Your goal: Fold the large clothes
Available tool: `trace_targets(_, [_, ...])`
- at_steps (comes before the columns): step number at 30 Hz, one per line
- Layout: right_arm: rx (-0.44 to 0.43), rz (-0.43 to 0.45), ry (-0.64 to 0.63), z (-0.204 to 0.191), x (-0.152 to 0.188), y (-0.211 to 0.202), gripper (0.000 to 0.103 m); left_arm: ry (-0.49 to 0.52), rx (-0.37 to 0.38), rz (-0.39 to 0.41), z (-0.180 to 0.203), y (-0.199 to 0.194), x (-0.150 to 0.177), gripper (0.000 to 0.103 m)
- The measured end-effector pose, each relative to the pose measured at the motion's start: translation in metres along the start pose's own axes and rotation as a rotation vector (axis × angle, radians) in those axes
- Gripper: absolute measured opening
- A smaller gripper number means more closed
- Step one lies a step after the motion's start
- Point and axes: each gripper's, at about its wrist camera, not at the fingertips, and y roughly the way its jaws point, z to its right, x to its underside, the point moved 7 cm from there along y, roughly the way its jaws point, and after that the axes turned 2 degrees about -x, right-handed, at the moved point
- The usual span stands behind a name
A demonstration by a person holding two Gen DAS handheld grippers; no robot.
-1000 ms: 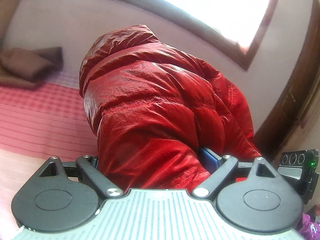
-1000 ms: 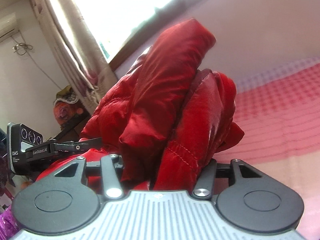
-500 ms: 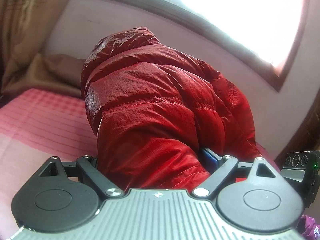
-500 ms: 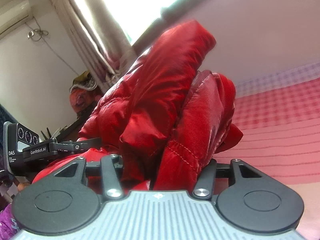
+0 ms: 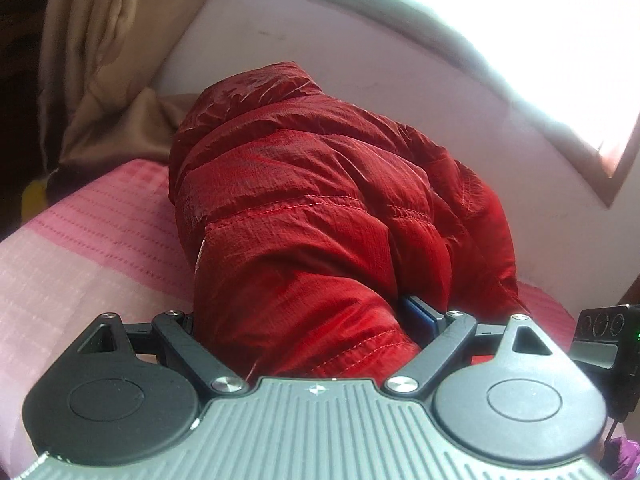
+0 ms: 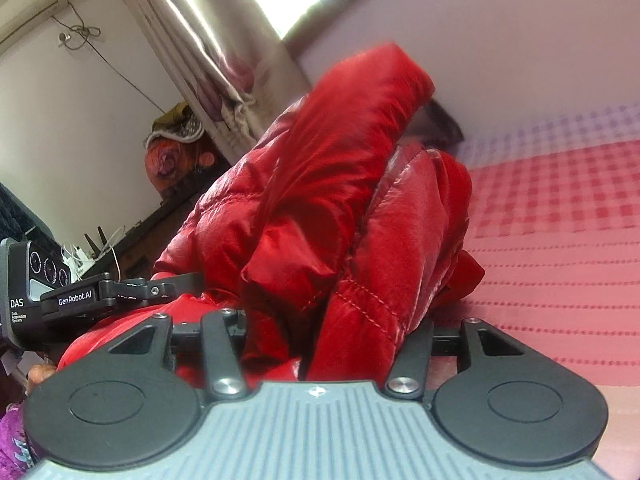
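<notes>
A shiny red puffer jacket [image 5: 320,216] is bunched up and held above a pink bed. My left gripper [image 5: 308,320] is shut on a thick fold of the red jacket; the fabric hides its fingertips, only a blue pad [image 5: 420,316] shows. My right gripper [image 6: 324,328] is shut on another bunch of the red jacket [image 6: 328,208], fingertips hidden by the fabric. The left gripper's body shows in the right wrist view [image 6: 80,300], close on the left; the right gripper's body shows at the left wrist view's right edge [image 5: 608,336].
A pink checked and striped bedspread [image 6: 560,216] lies under the jacket, also in the left wrist view [image 5: 80,240]. A pale wall and bright window [image 5: 540,20] lie behind. Beige curtains [image 5: 100,60] hang at left. Clutter and a shelf [image 6: 172,152] stand at the right view's left.
Both grippers, still holding the jacket, have swung so the views pan: more curtain shows on the left, and the bed edge comes into the left wrist view.
</notes>
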Motion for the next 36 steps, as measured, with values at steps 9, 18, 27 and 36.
trace_targets(9, [0.003, -0.027, -0.019, 0.003, 0.007, 0.009, 0.052, 0.02, -0.029, 0.011, -0.009, -0.001, 0.015, 0.094])
trace_targets(18, [0.028, -0.02, -0.052, 0.001, 0.015, 0.011, 0.062, 0.219, -0.192, 0.104, 0.007, -0.016, 0.02, 0.103])
trace_targets(27, [0.045, -0.019, -0.038, -0.002, 0.016, 0.009, 0.072, 0.244, -0.242, 0.123, 0.011, -0.022, 0.022, 0.103])
trace_targets(36, [0.056, -0.021, -0.023, -0.004, 0.012, -0.001, 0.078, 0.269, -0.285, 0.136, 0.017, -0.03, 0.026, 0.103])
